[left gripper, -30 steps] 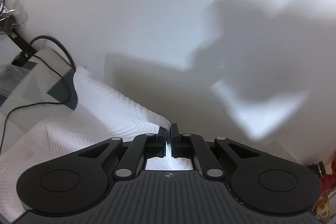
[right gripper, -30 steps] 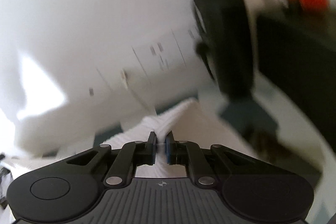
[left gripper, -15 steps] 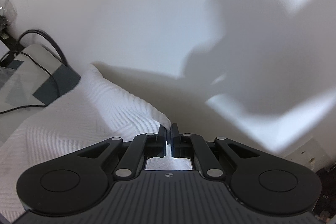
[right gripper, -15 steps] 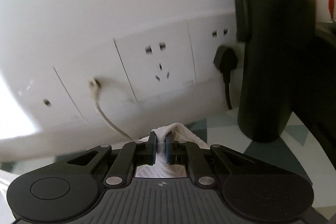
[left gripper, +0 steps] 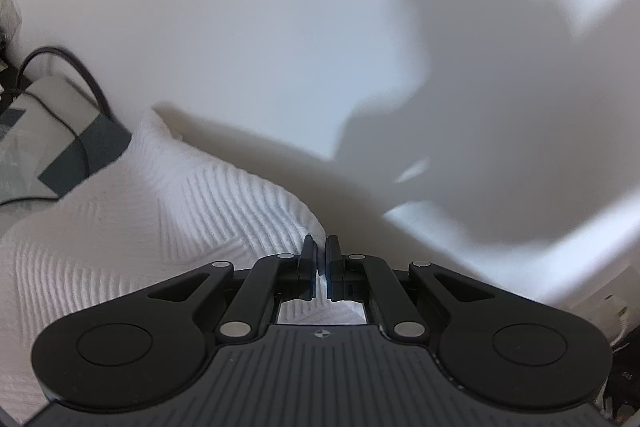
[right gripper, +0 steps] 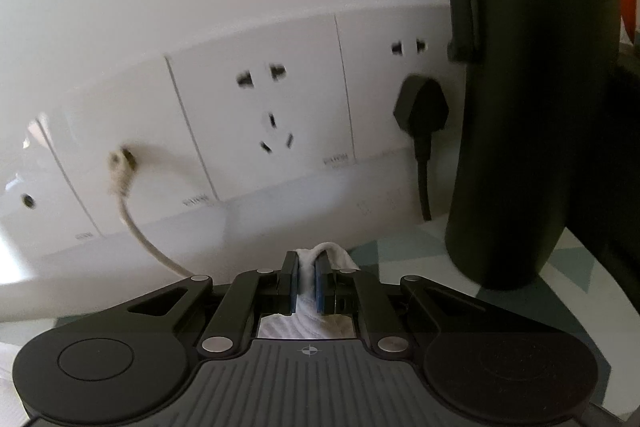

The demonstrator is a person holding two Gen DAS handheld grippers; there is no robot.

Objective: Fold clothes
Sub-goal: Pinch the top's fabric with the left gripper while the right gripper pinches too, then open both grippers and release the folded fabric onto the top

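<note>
A white ribbed garment [left gripper: 132, 211] spreads to the left in the left wrist view, one corner rising along the wall. My left gripper [left gripper: 320, 247] is shut on an edge of that garment, the cloth pinched between the pads. In the right wrist view my right gripper [right gripper: 307, 261] is shut on a small bunched fold of the same white garment [right gripper: 328, 251], close above the patterned table. Most of the cloth is hidden under the right gripper's body.
A white wall with sockets [right gripper: 264, 115] stands just ahead of the right gripper, with a black plug [right gripper: 420, 107] and a pale cable [right gripper: 132, 211]. A tall dark bottle [right gripper: 524, 107] stands at the right. A black cable [left gripper: 68, 67] lies on the patterned tabletop [left gripper: 48, 147] at the left.
The right gripper has swung toward the socket wall and closed in on it, the bottle now larger at the right. The left gripper has moved nearer the wall, cloth still pinched.
</note>
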